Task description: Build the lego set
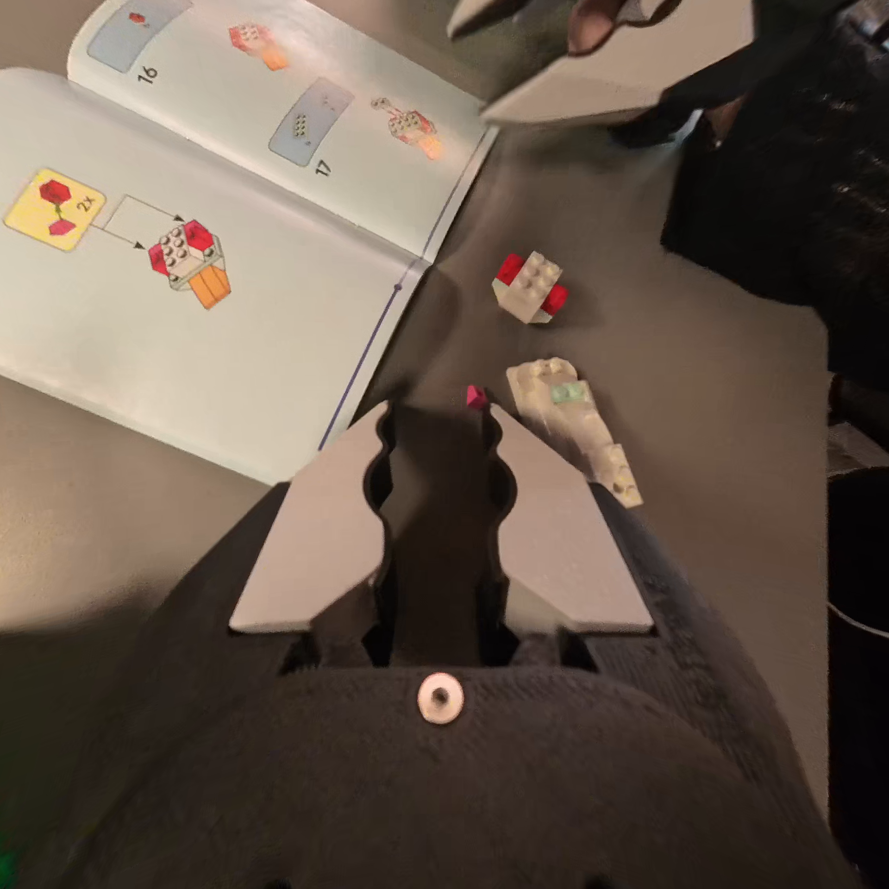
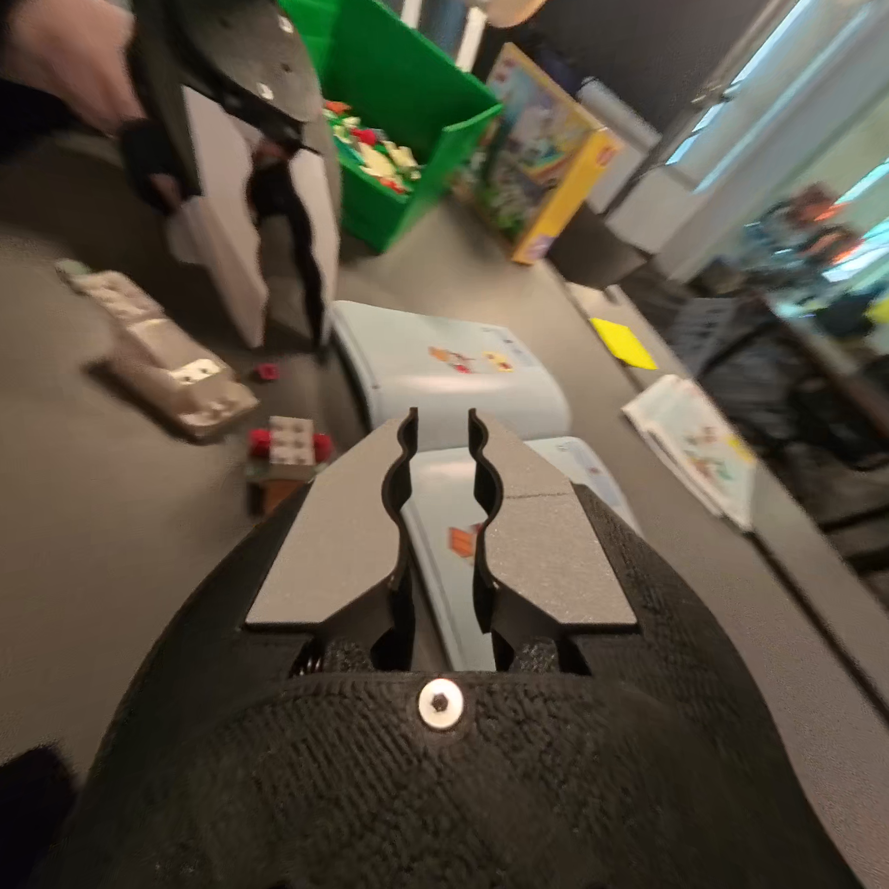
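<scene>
While both gape, left tongs (image 1: 440,409) angle toward the pink brick (image 1: 476,397).

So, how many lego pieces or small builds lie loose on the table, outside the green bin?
3: a white and red build, a long white build next to it, and a small pink piece at the left gripper's open jaws. More may be hidden.

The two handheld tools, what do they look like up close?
Both match: the left tool and right tool have a black, rough-textured printed body, two flat grey wedge-shaped fingers with wavy black inner edges, and one pale round screw at the middle of the body.
</scene>
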Action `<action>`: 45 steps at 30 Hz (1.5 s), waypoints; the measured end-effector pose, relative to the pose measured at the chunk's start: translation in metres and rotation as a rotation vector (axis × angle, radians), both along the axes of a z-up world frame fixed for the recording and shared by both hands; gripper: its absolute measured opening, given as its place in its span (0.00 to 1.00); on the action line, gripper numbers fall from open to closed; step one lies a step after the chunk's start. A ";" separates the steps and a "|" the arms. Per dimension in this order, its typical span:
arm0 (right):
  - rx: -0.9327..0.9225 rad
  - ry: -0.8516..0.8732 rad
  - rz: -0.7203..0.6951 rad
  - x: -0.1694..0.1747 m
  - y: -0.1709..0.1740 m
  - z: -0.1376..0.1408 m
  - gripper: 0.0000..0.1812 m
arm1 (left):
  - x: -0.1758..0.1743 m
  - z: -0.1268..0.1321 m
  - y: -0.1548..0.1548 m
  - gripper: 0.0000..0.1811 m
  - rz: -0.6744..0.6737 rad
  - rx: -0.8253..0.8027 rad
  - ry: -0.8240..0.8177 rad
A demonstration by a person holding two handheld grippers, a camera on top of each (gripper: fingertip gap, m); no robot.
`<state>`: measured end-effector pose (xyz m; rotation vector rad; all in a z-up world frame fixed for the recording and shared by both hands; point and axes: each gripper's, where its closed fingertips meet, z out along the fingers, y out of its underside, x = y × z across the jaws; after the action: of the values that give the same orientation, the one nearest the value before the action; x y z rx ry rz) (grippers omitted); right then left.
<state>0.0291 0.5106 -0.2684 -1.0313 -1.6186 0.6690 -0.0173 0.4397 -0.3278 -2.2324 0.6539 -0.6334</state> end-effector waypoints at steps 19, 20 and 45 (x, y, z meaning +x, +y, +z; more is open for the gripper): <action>-0.352 -0.390 0.225 0.015 -0.052 -0.054 0.23 | -0.014 0.053 -0.007 0.21 -0.030 0.359 -0.155; -0.343 -0.404 0.220 0.015 -0.052 -0.057 0.23 | -0.013 0.053 -0.008 0.21 -0.038 0.361 -0.160; -0.547 -0.218 0.339 -0.040 -0.108 -0.019 0.18 | 0.022 0.057 -0.037 0.31 -0.307 0.903 0.385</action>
<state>-0.0113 0.4028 -0.2874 -1.2592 -1.8709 1.3178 0.0050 0.4026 -0.2704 -1.4049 1.2033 0.0057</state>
